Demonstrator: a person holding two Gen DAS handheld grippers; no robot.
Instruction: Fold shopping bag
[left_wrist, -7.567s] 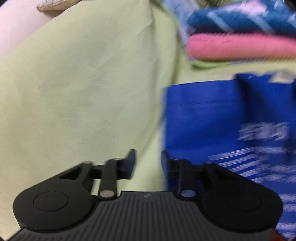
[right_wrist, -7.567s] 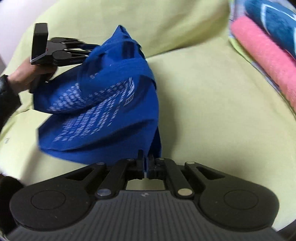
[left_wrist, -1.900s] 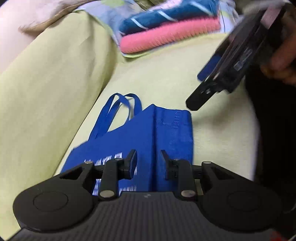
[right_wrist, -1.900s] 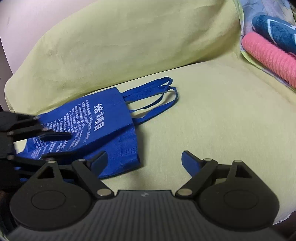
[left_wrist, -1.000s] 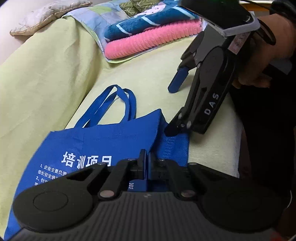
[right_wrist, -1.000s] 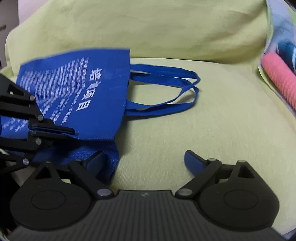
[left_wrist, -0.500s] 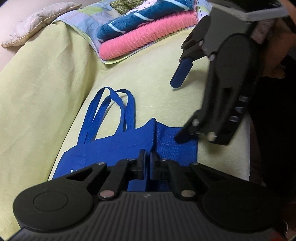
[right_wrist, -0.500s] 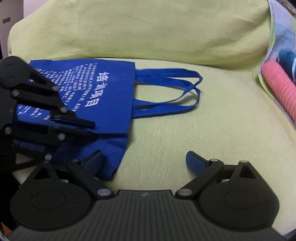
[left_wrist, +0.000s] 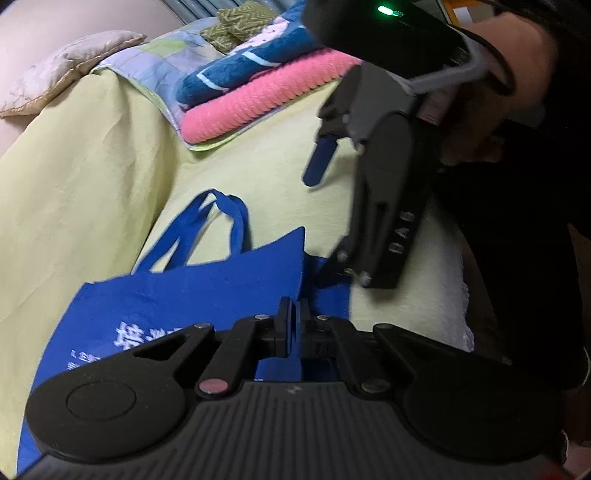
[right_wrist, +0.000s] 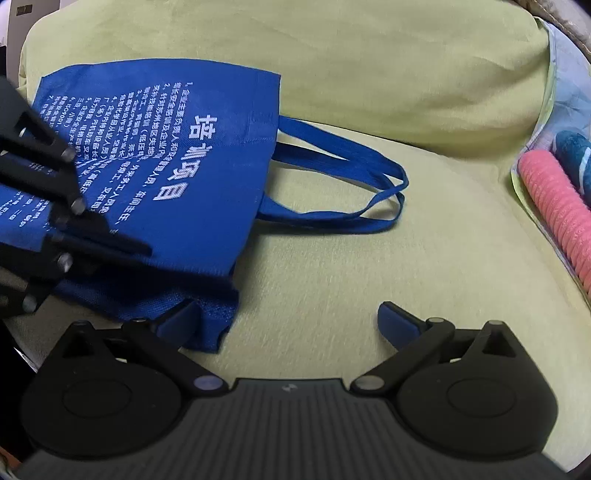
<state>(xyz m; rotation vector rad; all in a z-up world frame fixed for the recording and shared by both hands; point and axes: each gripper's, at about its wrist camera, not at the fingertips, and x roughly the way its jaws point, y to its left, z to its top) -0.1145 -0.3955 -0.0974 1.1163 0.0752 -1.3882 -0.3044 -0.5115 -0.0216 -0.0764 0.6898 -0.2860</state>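
Note:
A blue shopping bag (right_wrist: 177, 173) with white printed text lies on the green sofa seat, its two handles (right_wrist: 354, 184) stretched out toward the right. My left gripper (left_wrist: 294, 321) is shut on the bag's (left_wrist: 192, 295) near edge and lifts that layer off the layer below. My right gripper (right_wrist: 288, 321) is open wide; its left blue fingertip (right_wrist: 177, 325) rests at the bag's lower corner. In the left wrist view the right gripper (left_wrist: 328, 218) hangs over that corner.
A green sofa backrest (right_wrist: 332, 59) rises behind the bag. Folded pink (left_wrist: 258, 99) and dark blue towels (left_wrist: 243, 70) lie on a patterned cloth at the seat's far end. A beige cushion (left_wrist: 62, 62) sits on the backrest. The person's dark sleeve (left_wrist: 528, 184) fills the right.
My left gripper closed on the bag's edge about a second ago and has since raised that layer. My right gripper stays open by the lower corner.

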